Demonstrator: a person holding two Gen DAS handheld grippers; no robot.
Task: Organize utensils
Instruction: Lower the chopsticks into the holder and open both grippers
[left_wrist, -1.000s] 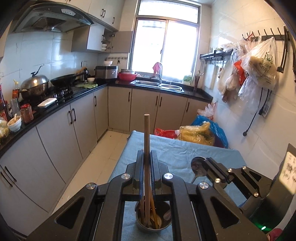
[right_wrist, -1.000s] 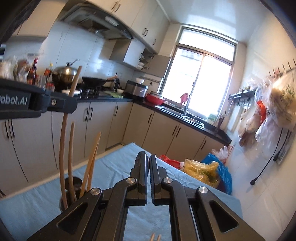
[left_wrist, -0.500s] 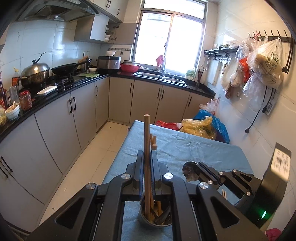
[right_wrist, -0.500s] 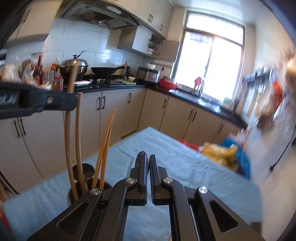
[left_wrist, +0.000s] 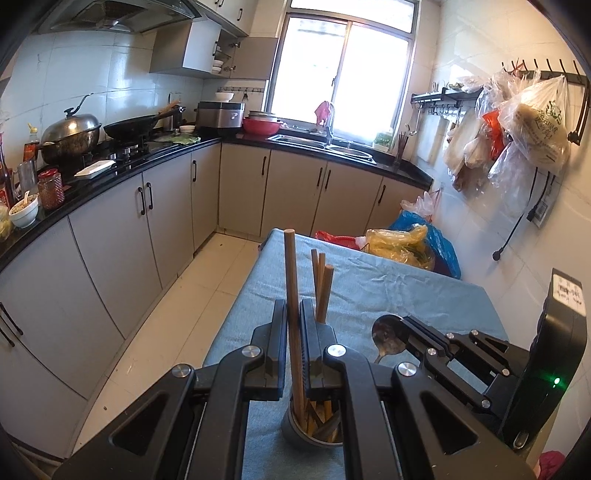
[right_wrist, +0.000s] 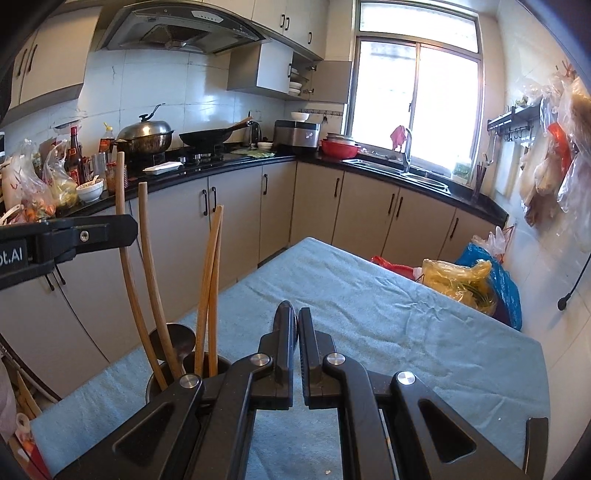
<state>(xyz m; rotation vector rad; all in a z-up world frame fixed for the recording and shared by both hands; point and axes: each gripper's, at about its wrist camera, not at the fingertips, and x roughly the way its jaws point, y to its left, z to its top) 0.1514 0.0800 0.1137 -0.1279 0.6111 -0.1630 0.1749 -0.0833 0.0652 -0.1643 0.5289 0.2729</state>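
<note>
Left tongs (left_wrist: 293, 343) clamped on a long round wooden stick (left_wrist: 291, 295), upright, its lower end inside the small grey metal cup (left_wrist: 295, 430) on the blue cloth-covered surface (left_wrist: 388, 291). The cup also holds wooden chopsticks (left_wrist: 322, 288). Right tongs (left_wrist: 400, 328) closed on a metal spoon (left_wrist: 384, 334) just right of the cup.

Risks: letting go while the stick leans could tip the light cup. Pushing the spoon in among the crowded sticks may jam it or knock the cup sideways; the soft cloth gives little footing.
</note>
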